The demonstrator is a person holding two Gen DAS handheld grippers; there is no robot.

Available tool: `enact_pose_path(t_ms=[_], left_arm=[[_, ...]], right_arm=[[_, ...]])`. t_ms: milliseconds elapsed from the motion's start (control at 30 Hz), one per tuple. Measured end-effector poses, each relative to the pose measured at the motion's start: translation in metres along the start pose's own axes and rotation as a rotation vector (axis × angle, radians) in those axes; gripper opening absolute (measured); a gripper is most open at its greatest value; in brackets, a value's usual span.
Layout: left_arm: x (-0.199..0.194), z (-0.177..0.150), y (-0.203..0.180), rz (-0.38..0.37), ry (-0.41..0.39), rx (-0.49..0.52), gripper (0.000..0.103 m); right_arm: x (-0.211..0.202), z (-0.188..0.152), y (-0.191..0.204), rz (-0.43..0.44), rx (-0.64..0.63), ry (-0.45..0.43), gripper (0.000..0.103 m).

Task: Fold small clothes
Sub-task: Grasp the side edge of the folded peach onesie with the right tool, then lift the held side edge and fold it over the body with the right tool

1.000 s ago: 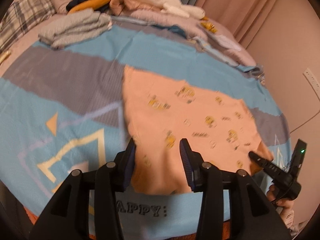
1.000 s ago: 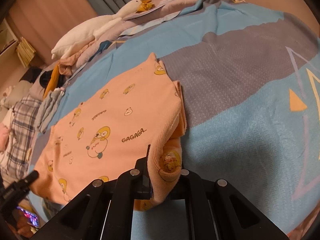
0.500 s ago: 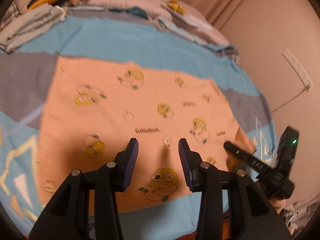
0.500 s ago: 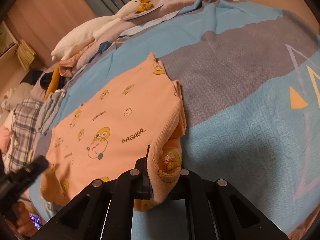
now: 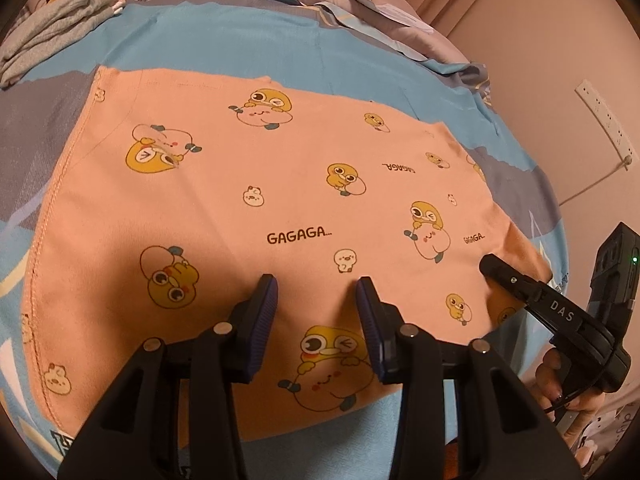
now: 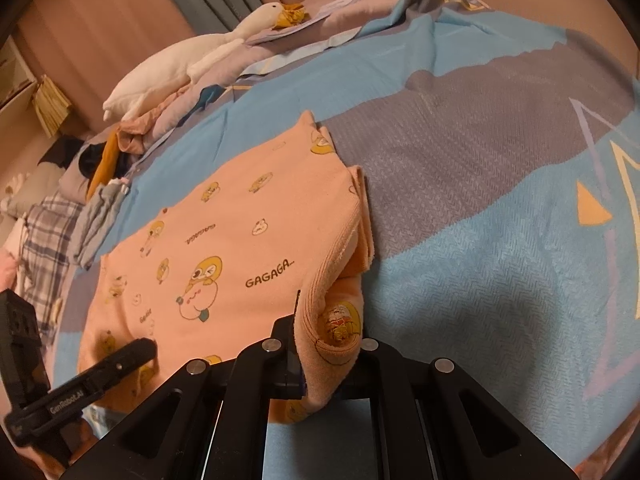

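A peach garment (image 5: 256,200) printed with yellow cartoon ducks and "GAGAGA" lies flat on the blue and grey bedspread (image 5: 224,48). My left gripper (image 5: 316,300) is open and empty, its fingers just above the garment's near middle. My right gripper (image 6: 328,344) is shut on the garment's near right corner (image 6: 332,320), which is bunched and lifted between its fingers. In the left wrist view the right gripper (image 5: 496,270) shows at the garment's right edge. In the right wrist view the left gripper (image 6: 136,354) shows over the garment's near left part.
Folded grey clothes (image 5: 56,28) lie at the far left of the bed. A heap of clothes and a white goose plush (image 6: 192,60) line the far side. A wall with a power strip (image 5: 604,120) stands to the right of the bed.
My left gripper has swung right from the garment's left edge to over its near middle and moved closer. My right gripper has kept its hold on the corner.
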State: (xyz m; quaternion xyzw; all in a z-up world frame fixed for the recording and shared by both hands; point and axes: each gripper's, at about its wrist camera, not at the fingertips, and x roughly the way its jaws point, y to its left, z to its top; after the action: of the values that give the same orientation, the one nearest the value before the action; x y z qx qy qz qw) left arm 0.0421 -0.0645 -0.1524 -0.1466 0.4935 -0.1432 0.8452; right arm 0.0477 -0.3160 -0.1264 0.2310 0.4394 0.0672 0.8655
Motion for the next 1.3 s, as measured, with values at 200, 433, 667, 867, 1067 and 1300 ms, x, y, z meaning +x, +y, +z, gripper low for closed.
enact_pose_path(t_ms=[200,433,667,867,1067,1300], left_arm=[[-0.003,0.001,0.004,-0.033,0.009,-0.042,0.041],[-0.011,-0.003,0.011,-0.086,0.026,-0.091,0.042],[-0.037,-0.005,0.022,-0.113,0.011,-0.136,0.041],[-0.077,0.001,0.038,-0.040,-0.108,-0.144,0.042],[-0.102,0.003,0.065,0.018,-0.181,-0.201,0.042],[-0.114,-0.001,0.086,0.051,-0.204,-0.246,0.042]], right_arm=[[-0.007,0.007,0.009,0.009,-0.031,-0.031,0.008],[-0.019,0.019,0.033,0.035,-0.104,-0.090,0.008],[-0.025,0.026,0.063,0.076,-0.186,-0.114,0.008],[-0.026,0.027,0.090,0.116,-0.266,-0.122,0.008],[-0.024,0.023,0.123,0.145,-0.358,-0.122,0.008],[-0.012,0.011,0.155,0.203,-0.451,-0.073,0.008]])
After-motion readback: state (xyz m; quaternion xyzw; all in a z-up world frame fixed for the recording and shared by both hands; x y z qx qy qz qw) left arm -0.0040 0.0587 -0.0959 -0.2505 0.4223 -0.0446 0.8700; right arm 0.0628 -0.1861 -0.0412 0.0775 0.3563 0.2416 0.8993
